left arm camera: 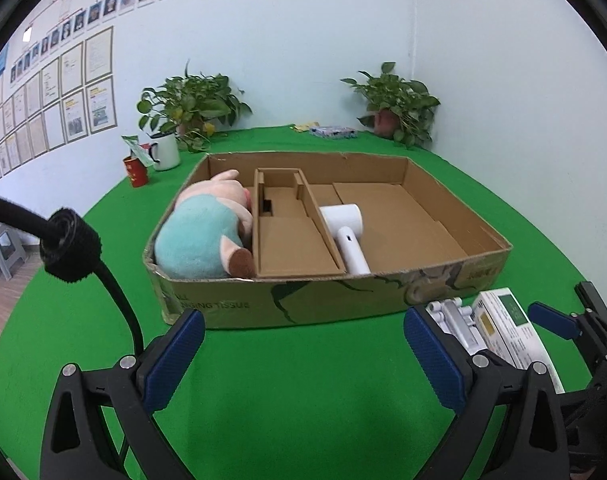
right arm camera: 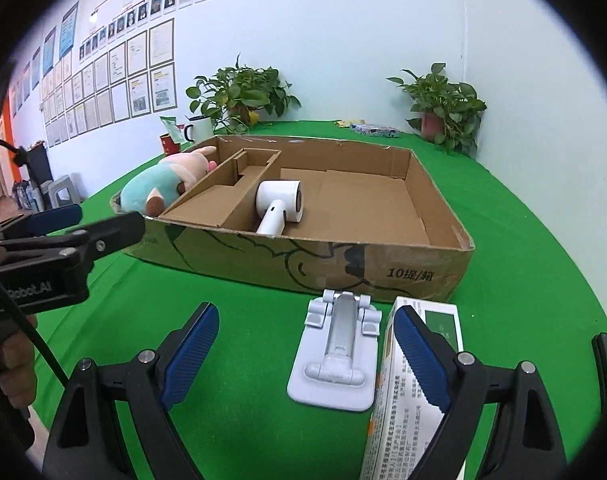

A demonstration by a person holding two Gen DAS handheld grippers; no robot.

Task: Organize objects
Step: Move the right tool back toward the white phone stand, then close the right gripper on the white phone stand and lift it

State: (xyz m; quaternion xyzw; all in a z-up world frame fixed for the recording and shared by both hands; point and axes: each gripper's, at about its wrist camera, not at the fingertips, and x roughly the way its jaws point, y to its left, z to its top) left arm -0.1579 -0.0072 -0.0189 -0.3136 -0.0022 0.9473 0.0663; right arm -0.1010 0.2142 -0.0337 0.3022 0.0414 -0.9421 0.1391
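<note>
Both tongs spread wide over the green desk, in front of the cardboard box.

The left tongs (left arm camera: 303, 356) hover open above bare green cloth near the front edge of the desk (left arm camera: 287, 400), pinching nothing. The right tongs (right arm camera: 307, 352) are open too, with the white stand (right arm camera: 335, 356) lying flat between their fingers and the medicine carton (right arm camera: 407, 392) just beside it, under the right-hand finger. The cardboard box (left arm camera: 335, 300) sits in the middle of the desk. A plush pig (left arm camera: 207, 232) fills its left compartment, and a white hair dryer (left arm camera: 345, 232) lies in the large right one against the divider. Two potted plants (left arm camera: 191, 108) stand at the back edge, with a white mug (left arm camera: 165, 151) and a red cup (left arm camera: 136, 170) towards the back left corner.
</note>
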